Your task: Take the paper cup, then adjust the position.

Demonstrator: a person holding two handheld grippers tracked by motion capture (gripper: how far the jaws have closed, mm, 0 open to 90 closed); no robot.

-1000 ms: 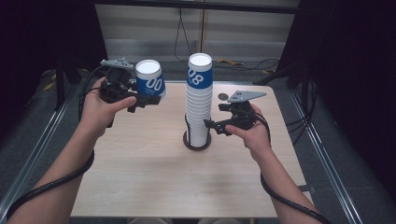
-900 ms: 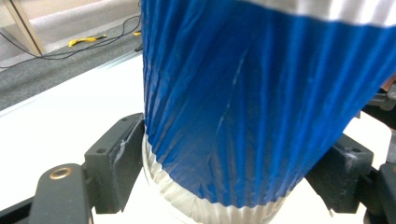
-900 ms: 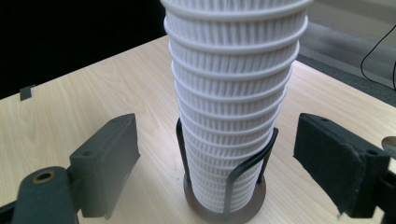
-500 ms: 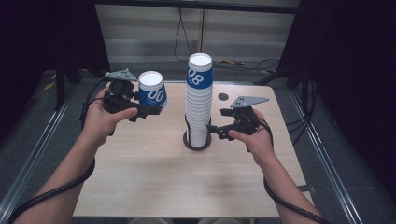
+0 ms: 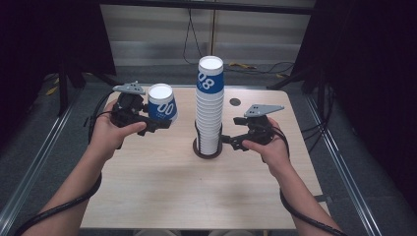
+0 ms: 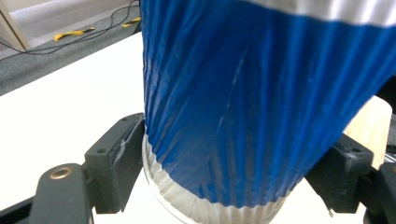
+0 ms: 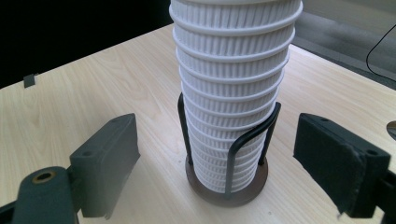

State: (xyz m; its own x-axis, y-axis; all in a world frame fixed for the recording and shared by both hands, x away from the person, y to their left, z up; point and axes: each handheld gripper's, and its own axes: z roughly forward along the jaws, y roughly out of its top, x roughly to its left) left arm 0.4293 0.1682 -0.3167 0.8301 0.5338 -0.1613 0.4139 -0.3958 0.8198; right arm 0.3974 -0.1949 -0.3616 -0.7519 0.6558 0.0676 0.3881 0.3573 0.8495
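So we've got the left gripper [image 5: 156,124] clamped on a single blue cup [image 5: 162,102], upside down with its white bottom facing up; it's held up off the wooden table [image 5: 147,187], left of the cup stack [image 5: 210,105] and clearly apart from it; in the left gripper view the black pads [image 6: 116,163] press into the cup's pleated wall near its rim on both sides, so that's a proper grasp (the paper looks a bit creased there too).

Over on the other side, the right gripper [image 5: 227,141] sits low, just beside the foot of the stack, jaws spread wide and holding nothing; in the right gripper view we can see the pads standing off either side of the stack [image 7: 233,93], not touching it; the stack stands upright in a dark wire holder [image 7: 227,179] with a round base, about mid-table; its top cup is blue with white numbers on it.
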